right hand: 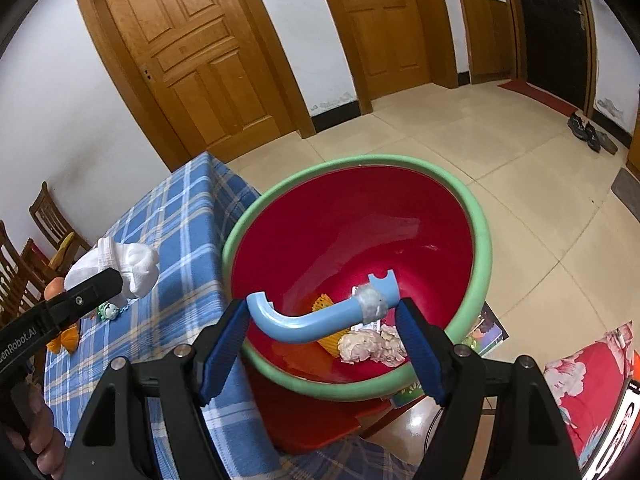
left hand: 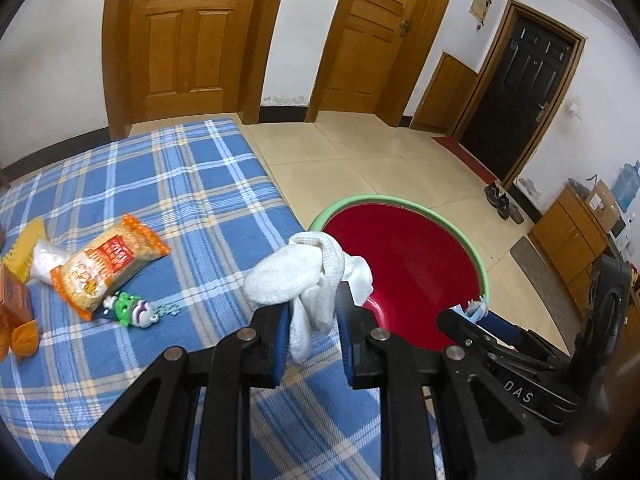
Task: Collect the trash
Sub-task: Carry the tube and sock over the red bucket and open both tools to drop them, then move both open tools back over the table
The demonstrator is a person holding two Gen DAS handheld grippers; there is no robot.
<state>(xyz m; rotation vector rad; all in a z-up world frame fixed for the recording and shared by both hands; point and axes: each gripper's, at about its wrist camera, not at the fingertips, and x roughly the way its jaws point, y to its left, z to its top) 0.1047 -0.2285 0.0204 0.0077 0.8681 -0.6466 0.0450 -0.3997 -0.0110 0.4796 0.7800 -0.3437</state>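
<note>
My left gripper (left hand: 314, 312) is shut on a crumpled white cloth (left hand: 304, 272), held over the right edge of the blue plaid table (left hand: 192, 184); the cloth (right hand: 120, 264) and that gripper (right hand: 100, 284) also show at the left of the right wrist view. A red basin with a green rim (right hand: 472, 216) stands beside the table, with crumpled paper (right hand: 372, 346) and an orange mesh scrap (right hand: 324, 304) in it. Over the basin, my right gripper (right hand: 320, 320) is shut wide on a curved light blue plastic piece (right hand: 304, 322). An orange snack packet (left hand: 108, 264) lies on the table.
A green toy (left hand: 132, 310), a white bag (left hand: 44, 260) and orange items lie at the table's left. Wooden chairs (right hand: 44, 220) stand past the table. Tiled floor (left hand: 360, 152), wooden doors, shoes (right hand: 588, 132) and a low cabinet (left hand: 572, 240) surround the basin. A picture book (right hand: 488, 330) lies under it.
</note>
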